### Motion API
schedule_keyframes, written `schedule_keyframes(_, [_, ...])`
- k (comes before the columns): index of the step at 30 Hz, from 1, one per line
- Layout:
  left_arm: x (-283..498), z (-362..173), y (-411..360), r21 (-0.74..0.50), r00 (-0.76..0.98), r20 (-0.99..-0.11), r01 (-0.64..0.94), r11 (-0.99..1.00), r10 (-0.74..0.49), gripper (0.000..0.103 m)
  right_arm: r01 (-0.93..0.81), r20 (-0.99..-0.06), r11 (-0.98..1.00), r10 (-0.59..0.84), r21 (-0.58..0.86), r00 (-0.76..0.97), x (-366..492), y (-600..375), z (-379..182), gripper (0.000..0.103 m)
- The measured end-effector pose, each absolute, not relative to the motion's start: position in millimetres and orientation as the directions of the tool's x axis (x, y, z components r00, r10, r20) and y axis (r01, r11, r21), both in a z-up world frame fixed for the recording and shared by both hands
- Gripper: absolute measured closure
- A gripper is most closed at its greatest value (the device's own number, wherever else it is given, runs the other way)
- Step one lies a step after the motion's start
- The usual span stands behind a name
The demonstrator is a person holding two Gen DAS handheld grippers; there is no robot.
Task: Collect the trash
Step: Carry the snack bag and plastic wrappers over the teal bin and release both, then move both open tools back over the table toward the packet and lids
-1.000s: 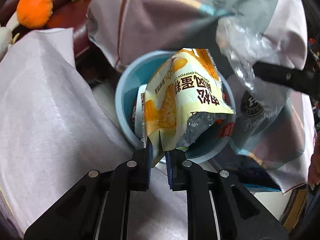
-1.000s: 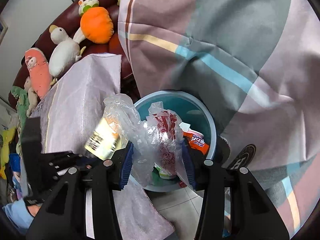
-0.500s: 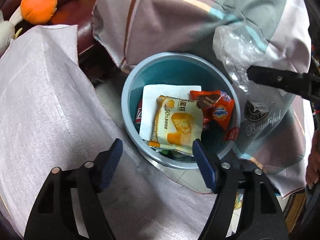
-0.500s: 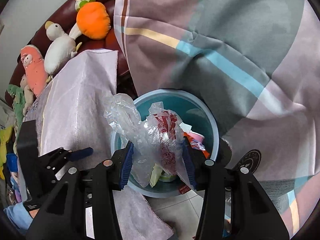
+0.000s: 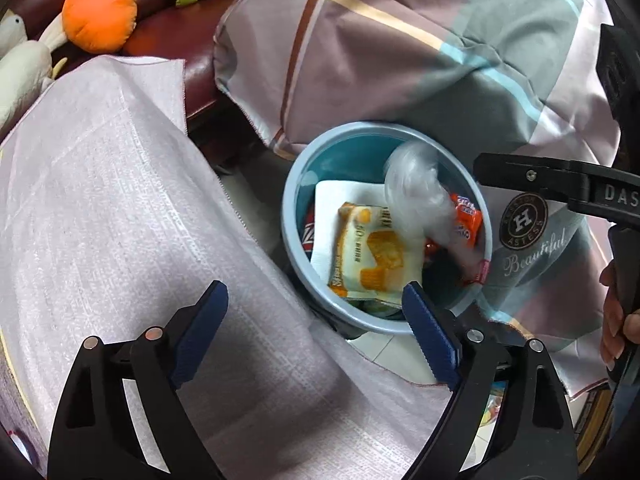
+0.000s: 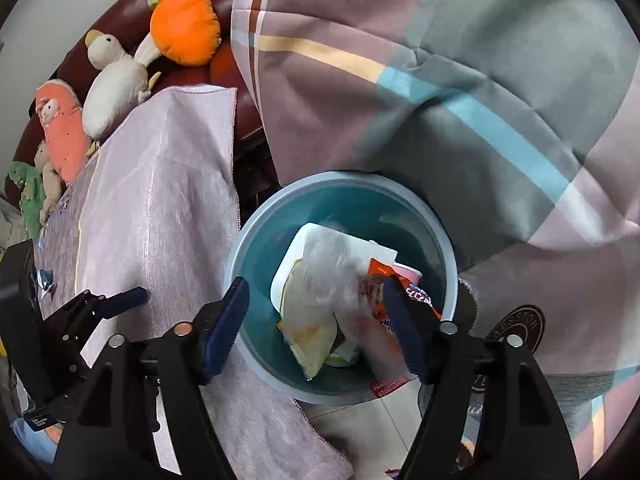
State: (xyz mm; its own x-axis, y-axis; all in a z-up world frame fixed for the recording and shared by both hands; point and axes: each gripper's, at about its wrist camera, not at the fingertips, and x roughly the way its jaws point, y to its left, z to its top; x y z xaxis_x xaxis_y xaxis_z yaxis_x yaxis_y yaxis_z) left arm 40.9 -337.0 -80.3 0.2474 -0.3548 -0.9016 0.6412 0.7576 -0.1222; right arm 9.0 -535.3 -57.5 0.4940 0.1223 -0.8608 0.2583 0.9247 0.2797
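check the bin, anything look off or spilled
Nothing spilled. The only oddity is the clear bag, a blur over the bin, apparently mid-drop. Both grippers are open.

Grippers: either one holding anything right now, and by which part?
Nothing held. Left gripper and right gripper both have jaws wide open; the clear plastic bag is blurred, loose above the blue bin.

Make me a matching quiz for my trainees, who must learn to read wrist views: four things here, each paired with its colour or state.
Things:
1. trash bin
2. clear plastic bag
3. cake wrapper
4. right gripper

Descriptions:
A. yellow, lying in the bin on white paper
B. open, holding nothing
C. blue, round
D. blurred, above the bin's contents

Pairs: 1-C, 2-D, 3-A, 4-B
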Motion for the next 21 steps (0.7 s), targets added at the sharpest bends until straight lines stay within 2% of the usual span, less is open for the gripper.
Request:
schedule_keyframes(2, [39.7,-78.5,-335.3,-0.120,0.251,-0.901,0.638,0.761,-0.353,0.013,0.263,-0.863,0.926,0.112,0.270,0.492,7.1,-534.7,-55.5,0.030])
schedule_keyframes(21, [7.9,-18.4,-283.8,-0.100,0.350,-0.847,0.634,0.767,-0.399,0.012,0.236,-0.846,0.946,0.069,0.224,0.528,-31.0,-492.0,-2.8,0.027])
